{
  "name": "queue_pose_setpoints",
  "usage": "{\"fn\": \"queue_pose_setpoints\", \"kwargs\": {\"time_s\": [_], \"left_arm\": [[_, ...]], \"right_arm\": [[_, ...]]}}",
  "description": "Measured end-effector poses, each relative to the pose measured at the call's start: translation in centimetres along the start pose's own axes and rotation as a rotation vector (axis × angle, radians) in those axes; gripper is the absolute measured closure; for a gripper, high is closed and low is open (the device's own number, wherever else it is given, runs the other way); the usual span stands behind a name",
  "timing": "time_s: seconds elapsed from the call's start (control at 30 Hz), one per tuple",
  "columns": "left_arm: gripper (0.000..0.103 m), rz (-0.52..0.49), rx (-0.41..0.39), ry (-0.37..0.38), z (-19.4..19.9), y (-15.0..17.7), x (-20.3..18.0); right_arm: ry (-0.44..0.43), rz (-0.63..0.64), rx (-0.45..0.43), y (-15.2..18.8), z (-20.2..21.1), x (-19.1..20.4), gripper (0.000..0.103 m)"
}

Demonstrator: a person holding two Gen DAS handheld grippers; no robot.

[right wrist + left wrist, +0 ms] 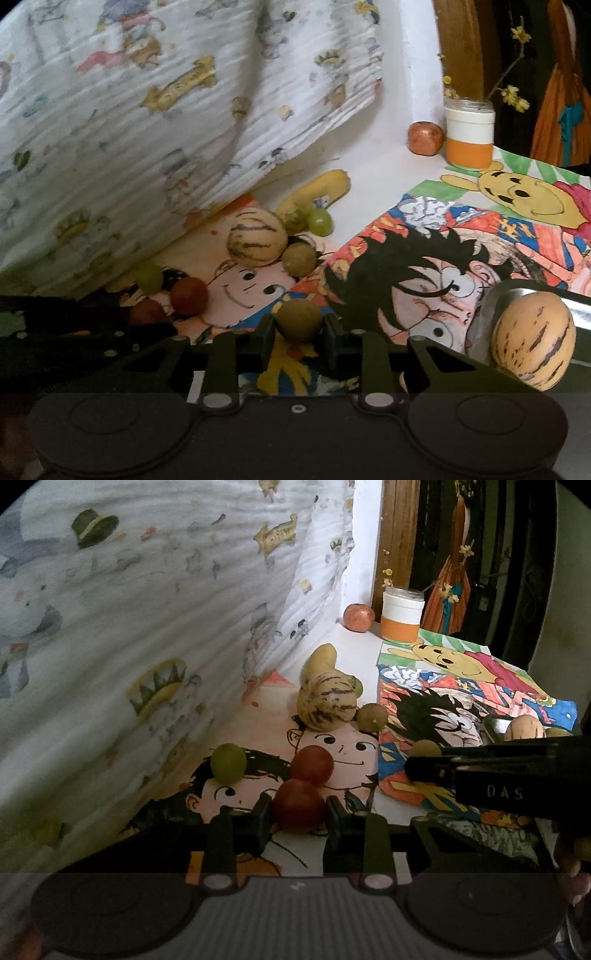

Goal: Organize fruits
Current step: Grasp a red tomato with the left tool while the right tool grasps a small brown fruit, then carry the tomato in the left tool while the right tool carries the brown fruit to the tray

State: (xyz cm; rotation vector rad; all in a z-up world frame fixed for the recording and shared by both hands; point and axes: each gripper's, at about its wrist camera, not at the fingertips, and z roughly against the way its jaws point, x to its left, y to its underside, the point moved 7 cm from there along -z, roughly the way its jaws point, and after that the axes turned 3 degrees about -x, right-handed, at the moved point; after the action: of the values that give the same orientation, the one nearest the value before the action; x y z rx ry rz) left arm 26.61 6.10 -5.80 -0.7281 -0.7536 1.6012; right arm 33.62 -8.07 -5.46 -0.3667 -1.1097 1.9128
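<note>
My left gripper (299,810) is shut on a dark red round fruit (298,805) low over the cartoon drawing. A second red fruit (312,765) lies just beyond it, a green grape (228,763) to the left. My right gripper (299,328) is shut on a small brown round fruit (299,319); it also shows in the left wrist view (424,749). A striped pale melon (327,707) with a brown fruit (372,717) beside it and a yellow banana-like fruit (323,659) lie further back. Another striped melon (532,339) sits in a metal tray (524,291) at right.
A patterned white cloth (147,627) hangs along the left. An orange-and-white jar (402,614) with flower twigs and a reddish apple (359,617) stand at the back. Coloured drawings (461,679) cover the white tabletop (354,653).
</note>
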Motion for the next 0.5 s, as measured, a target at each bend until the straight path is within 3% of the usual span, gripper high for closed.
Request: {"fn": "queue_pose_setpoints", "kwargs": {"time_s": [0.5], "left_arm": [[0.068,0.002,-0.039,0.016,3.0,-0.5,-1.1]], "right_arm": [[0.004,0.006,-0.077,0.0,5.5,0.3,0.073]]}}
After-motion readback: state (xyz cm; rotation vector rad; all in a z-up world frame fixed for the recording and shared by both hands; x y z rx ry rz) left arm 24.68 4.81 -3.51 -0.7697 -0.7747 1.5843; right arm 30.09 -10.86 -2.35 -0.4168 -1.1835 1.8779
